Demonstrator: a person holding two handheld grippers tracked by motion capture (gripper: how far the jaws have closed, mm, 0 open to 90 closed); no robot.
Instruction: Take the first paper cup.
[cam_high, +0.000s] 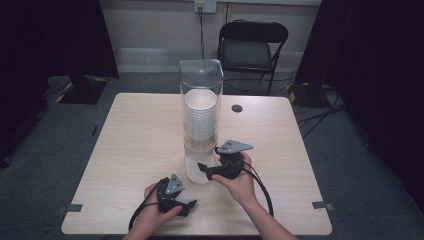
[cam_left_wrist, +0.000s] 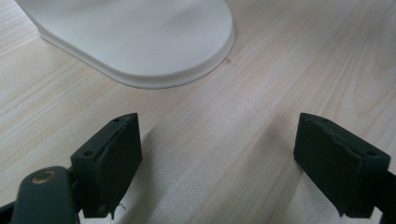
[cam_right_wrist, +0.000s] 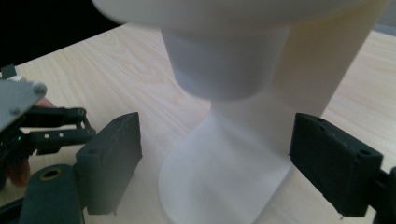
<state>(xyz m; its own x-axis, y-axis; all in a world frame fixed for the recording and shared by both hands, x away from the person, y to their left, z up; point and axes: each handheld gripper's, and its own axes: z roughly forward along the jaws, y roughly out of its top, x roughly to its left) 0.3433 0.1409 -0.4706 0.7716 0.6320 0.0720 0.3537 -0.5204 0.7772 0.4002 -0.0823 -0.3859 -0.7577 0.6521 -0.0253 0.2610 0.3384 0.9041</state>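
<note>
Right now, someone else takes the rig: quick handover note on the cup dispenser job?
Left gripper: open, nothing in it, low over the light wooden table, beside the dispenser's white base.
Right gripper: open, nothing gripped, aimed at the bottom white paper cup that hangs under the tall clear plastic cup dispenser.
Done: no cup is out yet; the stack of white cups sits in the tube.
Left: close on the bottom cup, pull it down, set it on the table.

Pale wood-grain table (cam_high: 140, 150) – matt; clear glossy plastic dispenser (cam_high: 201, 80), matt white base (cam_left_wrist: 140, 37)
</note>
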